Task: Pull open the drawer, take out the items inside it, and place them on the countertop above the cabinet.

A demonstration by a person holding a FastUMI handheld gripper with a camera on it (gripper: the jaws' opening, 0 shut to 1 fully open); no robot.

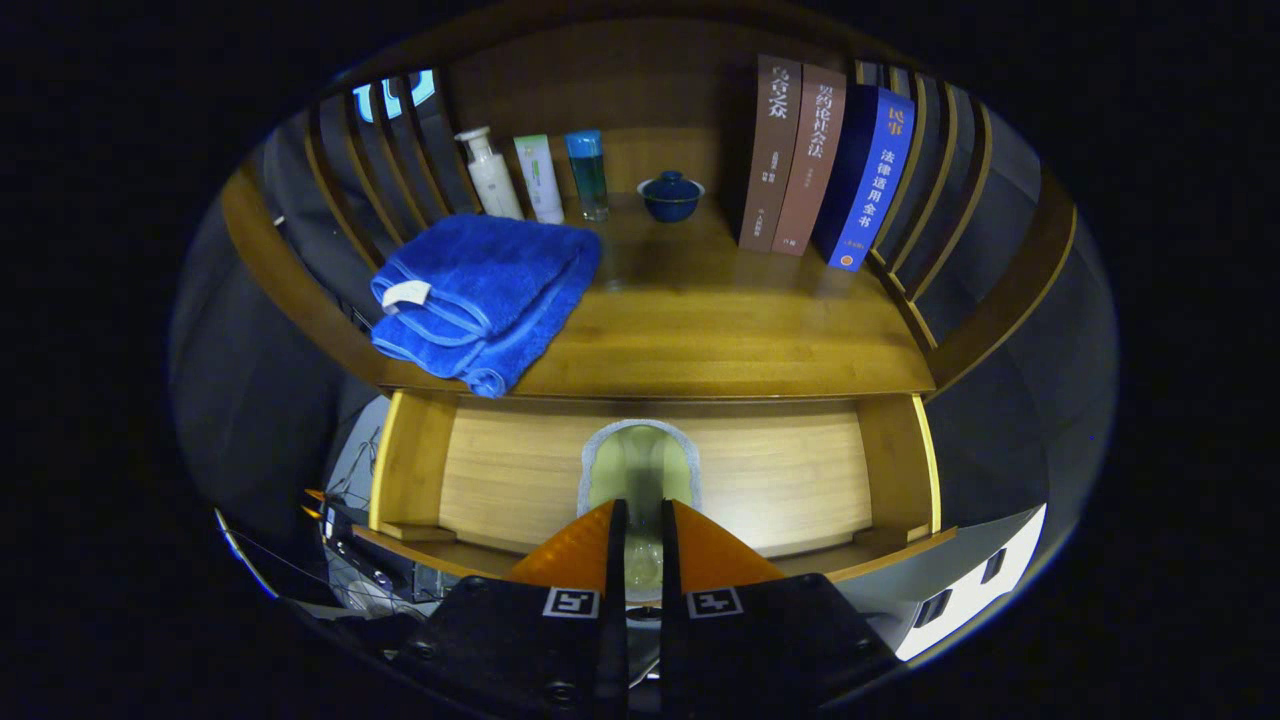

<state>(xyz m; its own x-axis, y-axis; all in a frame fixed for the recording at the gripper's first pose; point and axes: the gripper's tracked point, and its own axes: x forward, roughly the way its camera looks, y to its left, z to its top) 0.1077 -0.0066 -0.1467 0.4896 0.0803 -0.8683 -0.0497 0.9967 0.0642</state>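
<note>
Nearest us, our gripper (pixel 640 530) has its fingers drawn narrow around the near rim of a pale green cup (pixel 640 470) standing in the open drawer (pixel 800 475); whether both press it we cannot tell. On the wooden countertop (pixel 720 330) above sit a folded blue towel (pixel 485 295), three books (pixel 815 165), three bottles (pixel 540 178) and a lidded blue bowl (pixel 671 195).

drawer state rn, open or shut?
Open. The drawer is pulled out below the countertop, its wooden floor exposed. The gripper fingers pinch a greenish cloth item above it.
</note>
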